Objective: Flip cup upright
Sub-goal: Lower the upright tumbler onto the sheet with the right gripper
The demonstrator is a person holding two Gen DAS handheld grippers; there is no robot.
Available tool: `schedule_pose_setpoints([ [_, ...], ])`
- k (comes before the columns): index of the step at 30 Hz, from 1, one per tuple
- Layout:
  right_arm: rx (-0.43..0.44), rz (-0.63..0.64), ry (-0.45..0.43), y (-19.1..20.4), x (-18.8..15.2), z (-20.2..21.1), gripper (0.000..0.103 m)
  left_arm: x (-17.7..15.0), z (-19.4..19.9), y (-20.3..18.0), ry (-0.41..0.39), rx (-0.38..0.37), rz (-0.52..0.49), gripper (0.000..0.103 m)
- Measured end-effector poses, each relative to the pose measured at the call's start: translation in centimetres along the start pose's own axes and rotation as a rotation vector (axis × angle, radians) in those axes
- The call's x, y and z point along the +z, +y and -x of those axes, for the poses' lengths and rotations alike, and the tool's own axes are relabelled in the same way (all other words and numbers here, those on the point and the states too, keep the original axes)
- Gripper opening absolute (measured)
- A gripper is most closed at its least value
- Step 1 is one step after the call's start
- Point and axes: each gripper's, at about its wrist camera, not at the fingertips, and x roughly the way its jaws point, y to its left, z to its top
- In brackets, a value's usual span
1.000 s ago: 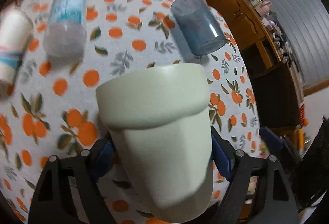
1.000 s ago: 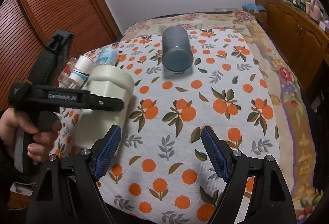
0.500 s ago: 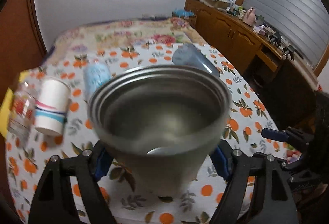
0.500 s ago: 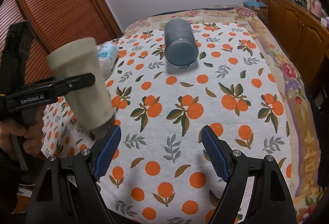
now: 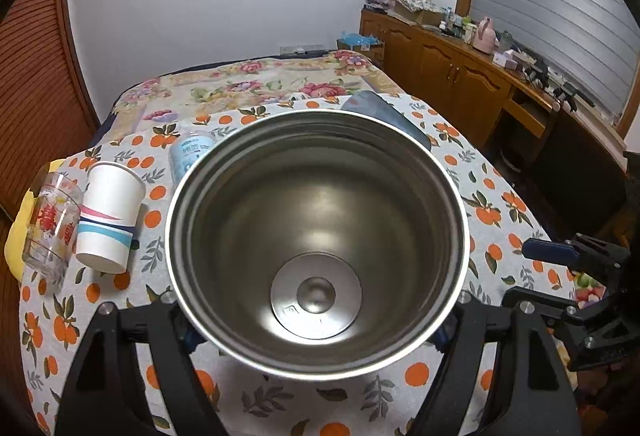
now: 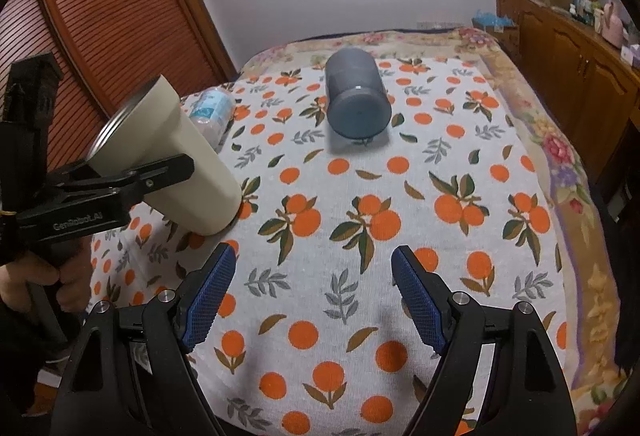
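1. Left gripper [image 6: 160,176] is clamped across the cream cup [image 6: 176,160], which is held off the tablecloth [image 6: 360,196], tilted, its steel-lined mouth facing the left wrist camera.
2. Right gripper [image 6: 312,296] stands apart, holding nothing, low over the cloth, right of the cup.
3. Grey tumbler [image 6: 356,100] lies on its side, well beyond.

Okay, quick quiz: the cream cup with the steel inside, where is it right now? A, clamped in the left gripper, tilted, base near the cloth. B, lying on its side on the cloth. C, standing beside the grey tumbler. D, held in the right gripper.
A: the left gripper clamps the cream cup around its body, mouth tilted up and away from the cloth, while the right gripper is open and holds nothing.
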Motion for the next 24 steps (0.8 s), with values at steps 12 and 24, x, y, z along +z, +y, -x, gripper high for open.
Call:
schedule_pose_setpoints([
  [12,-0.008,0.025,-0.026,0.9,0.0,0.0,0.082,-0.8,-0.4,-0.5,-0.024,-0.017,-0.001,0.081],
  [24,-0.015,0.034,-0.064,1.3,0.0,0.3,0.082,-2.3,1.7,0.2,-0.058,-0.008,0.020,0.088],
])
